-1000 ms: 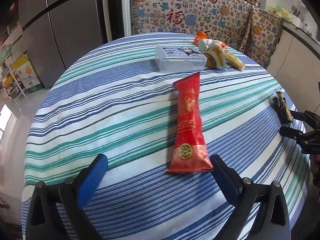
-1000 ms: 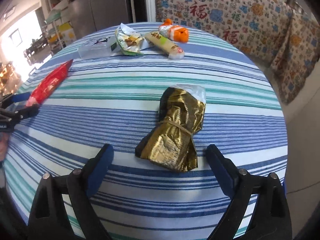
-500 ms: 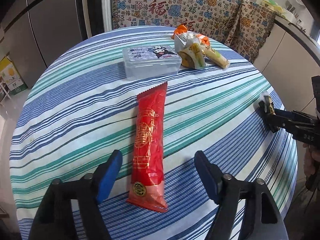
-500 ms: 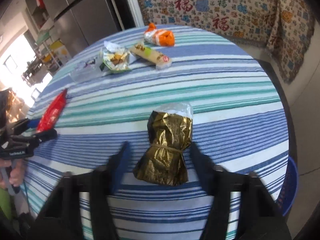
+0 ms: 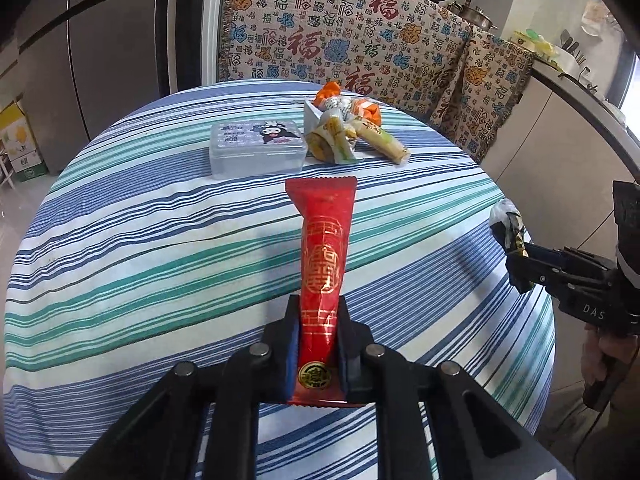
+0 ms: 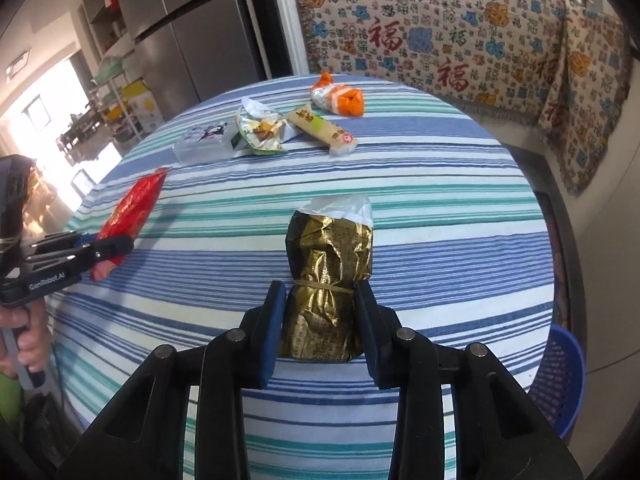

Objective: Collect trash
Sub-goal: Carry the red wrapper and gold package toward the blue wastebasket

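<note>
Grippers both hold trash: our left gripper (image 5: 318,344) pinches a long red foil wrapper (image 5: 323,264); our right gripper (image 6: 320,320) is closing on a crumpled gold foil packet (image 6: 328,276), which could slip from so light a grip.

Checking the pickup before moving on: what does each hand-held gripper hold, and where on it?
Left hand-held gripper: red wrapper, pinched near its bottom end. Right hand-held gripper, jaws closing: gold bag, pads on its lower half, below the rubber band.

Round table w/ blue-green striped cloth (image 5: 168,248), patterned throw on sofa (image 5: 360,36) behind, steel fridge (image 6: 192,28) at left, bright window light (image 6: 28,120) far left.
</note>
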{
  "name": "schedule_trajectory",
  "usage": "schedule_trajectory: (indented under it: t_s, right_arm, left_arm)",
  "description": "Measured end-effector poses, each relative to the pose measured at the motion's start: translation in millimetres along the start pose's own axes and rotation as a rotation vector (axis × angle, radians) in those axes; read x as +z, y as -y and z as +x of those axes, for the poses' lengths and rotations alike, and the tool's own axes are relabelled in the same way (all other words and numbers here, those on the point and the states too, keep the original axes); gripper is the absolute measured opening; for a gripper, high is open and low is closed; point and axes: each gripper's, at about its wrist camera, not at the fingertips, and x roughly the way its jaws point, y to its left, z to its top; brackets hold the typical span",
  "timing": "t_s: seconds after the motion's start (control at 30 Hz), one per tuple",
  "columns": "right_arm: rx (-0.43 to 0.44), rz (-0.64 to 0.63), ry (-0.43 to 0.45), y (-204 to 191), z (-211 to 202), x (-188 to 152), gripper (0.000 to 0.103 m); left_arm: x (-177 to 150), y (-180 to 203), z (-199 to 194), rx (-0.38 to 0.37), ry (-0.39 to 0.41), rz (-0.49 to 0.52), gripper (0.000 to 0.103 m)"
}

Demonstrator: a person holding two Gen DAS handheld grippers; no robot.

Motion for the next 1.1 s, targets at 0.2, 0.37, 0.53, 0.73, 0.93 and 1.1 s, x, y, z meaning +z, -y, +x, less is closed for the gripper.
schedule_trajectory:
  t_s: [0.2, 0.37, 0.53, 0.73, 0.93, 1.1]
  right_arm:
    - [0.001, 0.002, 0.011, 3, -4, -5, 0.036]
    - [0.008, 0.009, 0.018, 5, -9, -10, 0.036]
    - [0.008, 0.025, 0.029, 12, -14, -13, 0.036]
    - [0.011, 0.048, 0.030, 21, -19, -19, 0.036]
    - [0.014, 0.059, 0.036, 24, -23, -23, 0.036]
    - [0.018, 0.069, 0.043, 28, -28, -25, 0.036]
  left_arm:
    - [1, 27, 4, 0.000, 0.007, 0.021, 0.015]
    - [2, 41, 6, 0.013, 0.014, 0.037, 0.015]
    - [5, 54, 7, 0.032, 0.025, 0.066, 0.015]
    - [8, 67, 7, 0.039, 0.032, 0.089, 0.014]
    - [9, 77, 9, 0.034, 0.032, 0.109, 0.014]
    - [9, 90, 12, 0.006, 0.024, 0.121, 0.014]
